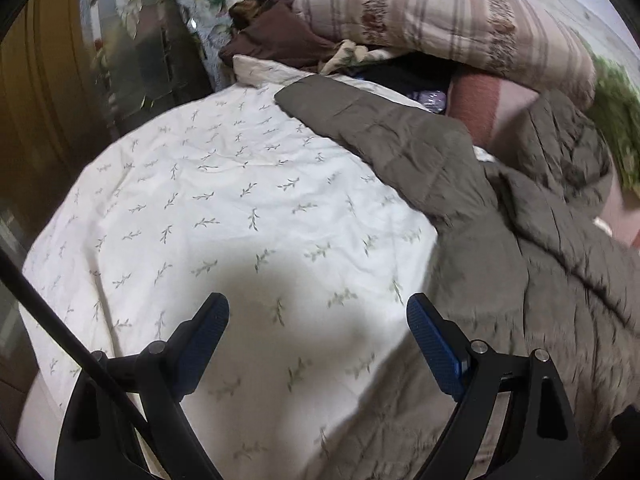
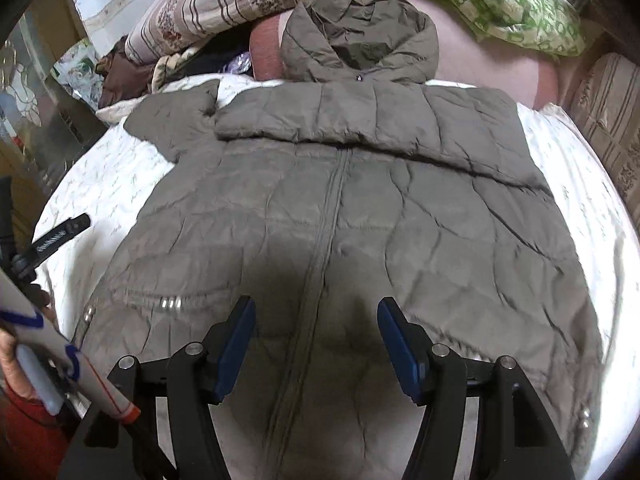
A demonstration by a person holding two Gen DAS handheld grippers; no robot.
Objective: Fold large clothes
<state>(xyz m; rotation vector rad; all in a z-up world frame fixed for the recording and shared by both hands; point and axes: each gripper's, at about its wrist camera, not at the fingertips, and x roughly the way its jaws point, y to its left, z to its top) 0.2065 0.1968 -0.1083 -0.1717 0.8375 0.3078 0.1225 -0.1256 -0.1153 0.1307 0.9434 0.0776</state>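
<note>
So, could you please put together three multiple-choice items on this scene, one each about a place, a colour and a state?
1. Where does the jacket's hood lie?
A. At the far end, toward the pillows
B. Under the right gripper
C. Off the bed, on the floor

2. What colour is the quilted jacket?
A. Bright red
B. Grey-brown
C. Navy blue

3. How does the right gripper stand?
A. Shut on the hood
B. Shut on the bedsheet
C. Open, holding nothing

Answers:
1. A, since the hood lies at the jacket's far end, next to the striped pillow.
2. B, as the whole jacket is a dull grey-brown against the white leaf-print bedsheet.
3. C, because both blue pads stand apart over the zipper with nothing between them.
</note>
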